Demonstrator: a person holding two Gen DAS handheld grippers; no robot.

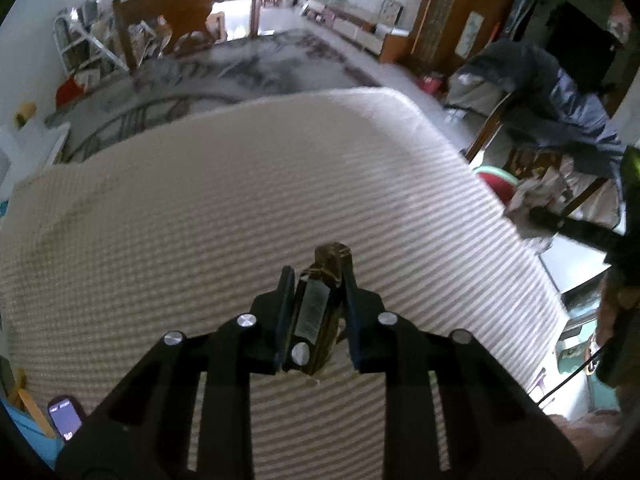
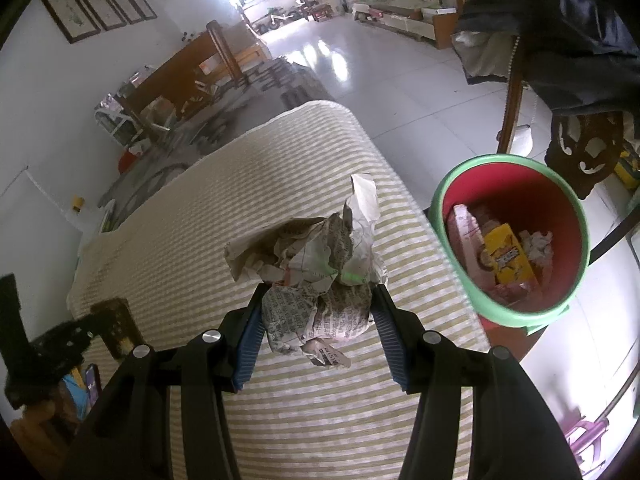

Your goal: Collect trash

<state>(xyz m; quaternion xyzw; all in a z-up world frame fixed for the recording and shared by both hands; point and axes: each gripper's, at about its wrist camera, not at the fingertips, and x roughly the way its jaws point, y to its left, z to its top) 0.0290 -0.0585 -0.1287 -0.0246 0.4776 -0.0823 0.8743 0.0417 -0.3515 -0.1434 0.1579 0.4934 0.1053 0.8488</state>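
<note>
My left gripper is shut on a small dark brown carton and holds it above the striped cloth-covered table. My right gripper is shut on a crumpled newspaper ball above the same table, near its right edge. A red bin with a green rim stands on the floor just right of the table; it holds a yellow box, a pink carton and crumpled paper. In the left wrist view the right gripper and its paper show at the right edge, next to the bin.
A wooden chair draped with dark clothes stands behind the bin. A wooden bench and a patterned rug lie beyond the table. A phone sits at the lower left. The left gripper with its carton shows at the right wrist view's left edge.
</note>
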